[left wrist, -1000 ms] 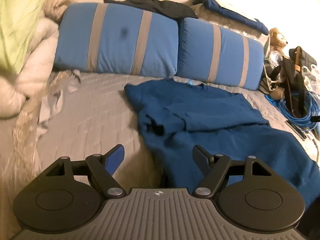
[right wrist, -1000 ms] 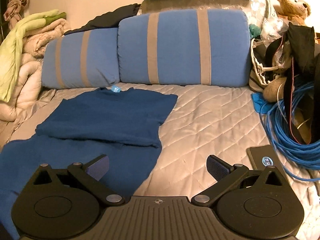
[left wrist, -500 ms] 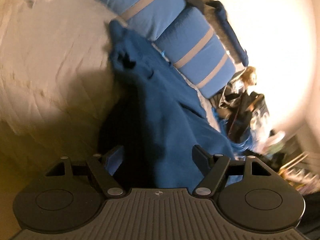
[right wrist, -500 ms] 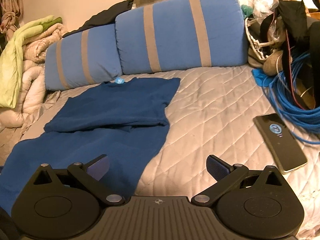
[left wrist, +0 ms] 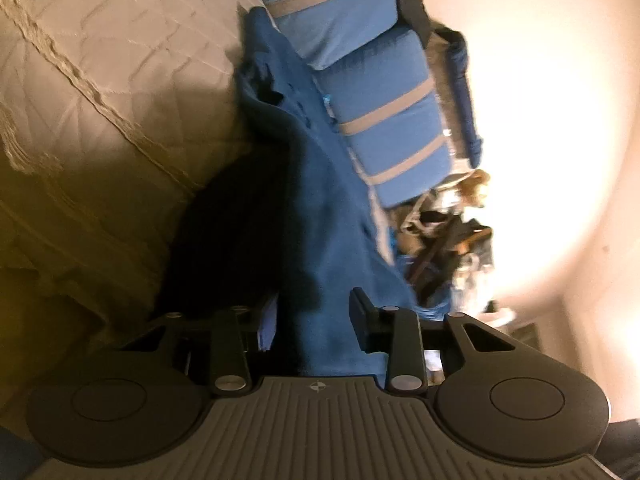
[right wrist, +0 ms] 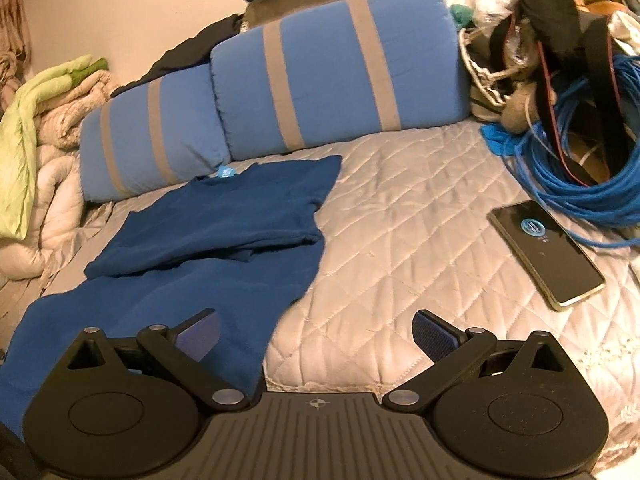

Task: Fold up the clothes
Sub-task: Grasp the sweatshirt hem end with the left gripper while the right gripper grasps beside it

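The blue garment (right wrist: 224, 236) lies limp on the bed (right wrist: 400, 240); best pinched at its hem. Left tongs (left wrist: 314, 320) have been closing around its edge, apparently not yet clamped; right tongs (right wrist: 316, 338) gape empty.

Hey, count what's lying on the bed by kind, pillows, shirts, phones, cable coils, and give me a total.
Striped pillows: 2
Blue shirts: 1
Phones: 1
Blue cable coils: 1
Total: 5
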A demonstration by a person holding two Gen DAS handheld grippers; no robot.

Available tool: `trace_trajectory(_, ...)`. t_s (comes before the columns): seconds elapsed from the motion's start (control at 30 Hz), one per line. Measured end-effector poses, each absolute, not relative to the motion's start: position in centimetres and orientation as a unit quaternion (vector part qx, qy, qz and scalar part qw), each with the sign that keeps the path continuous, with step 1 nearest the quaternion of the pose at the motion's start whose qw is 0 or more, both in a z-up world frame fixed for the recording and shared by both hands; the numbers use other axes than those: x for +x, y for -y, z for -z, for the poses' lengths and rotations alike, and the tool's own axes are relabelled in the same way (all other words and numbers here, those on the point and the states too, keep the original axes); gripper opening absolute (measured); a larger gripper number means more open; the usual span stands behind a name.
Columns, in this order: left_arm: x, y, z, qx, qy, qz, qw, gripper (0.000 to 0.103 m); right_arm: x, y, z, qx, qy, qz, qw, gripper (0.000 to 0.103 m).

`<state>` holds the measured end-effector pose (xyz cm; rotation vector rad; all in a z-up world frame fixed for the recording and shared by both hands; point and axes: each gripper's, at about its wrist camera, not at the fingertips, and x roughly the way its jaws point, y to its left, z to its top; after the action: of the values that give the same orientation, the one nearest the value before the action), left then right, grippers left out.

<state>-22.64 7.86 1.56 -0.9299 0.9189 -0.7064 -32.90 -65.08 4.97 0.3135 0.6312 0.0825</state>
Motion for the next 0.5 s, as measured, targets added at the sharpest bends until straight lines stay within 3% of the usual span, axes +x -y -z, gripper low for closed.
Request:
trace_trajectory(0.17, -22.5, -7.5, -1.1, -0.443, -0.423, 0.337, 0.715, 0.028, -33.2, 65.6, -4.2, 0.170, -0.311, -0.039, 0.934, 0.102)
trace_trajectory(0.23, -22.4, -7.2, -1.1, -0.444, -0.423, 0.341, 0.712, 0.012, -33.4, 65.7, -4.0, 0.177, -0.312, -0.043, 0.932, 0.102)
trace_trajectory(0.27, -22.4, -7.1, -1.1, -0.443, -0.422, 0.343, 0.713, 0.009, -33.5, 65.7, -3.8, 0.180, -0.313, -0.046, 0.931, 0.102)
trace_trajectory(0.5, -22.9, -6.8, -3.0, -0.400, -0.401, 0.346, 0.748, 0.006, -34.2, 65.8, -2.4, 0.211, -0.326, -0.072, 0.919, 0.096)
